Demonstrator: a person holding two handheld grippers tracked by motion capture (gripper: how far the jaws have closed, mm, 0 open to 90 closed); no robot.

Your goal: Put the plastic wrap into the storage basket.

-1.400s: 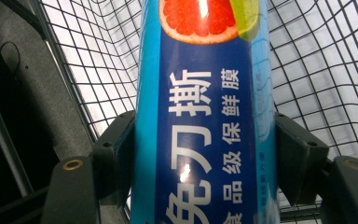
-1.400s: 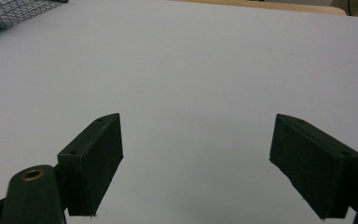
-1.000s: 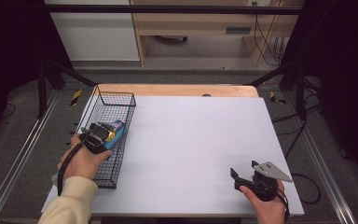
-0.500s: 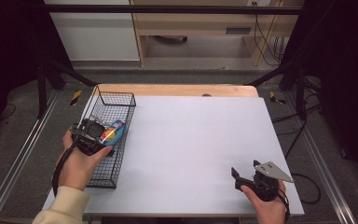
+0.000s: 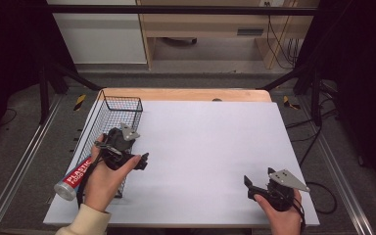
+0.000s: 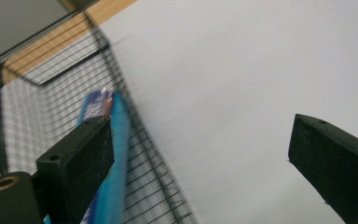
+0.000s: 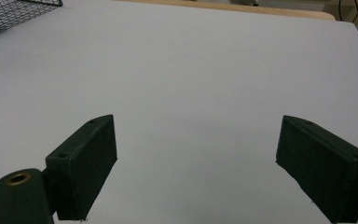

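My left gripper [image 5: 141, 161] is held over the right rim of a black wire basket [image 5: 120, 105], its jaws wide open and pointing out over the white table top [image 5: 210, 142]. In the left gripper view the open gripper [image 6: 200, 140] holds nothing. A blurred blue pack [image 6: 114, 154] lies in the basket [image 6: 37, 107] behind one jaw. A red roll labelled "PLASTIC FOOD" [image 5: 76, 176] lies at the basket's left side; whether it is inside or outside I cannot tell. My right gripper [image 5: 258, 180] rests near the front right, open [image 7: 196, 135] and holding nothing.
The table's wooden far edge [image 5: 186, 94] runs along the back. Metal rails [image 5: 24, 161] and black stand legs [image 5: 308, 73] flank the table. In the right gripper view the basket corner [image 7: 23, 9] sits far off at the upper left.
My left gripper has swung right, from above the basket's inside to its right rim, turning toward the table. The red roll has come into sight at the basket's left. The right gripper has stayed put.
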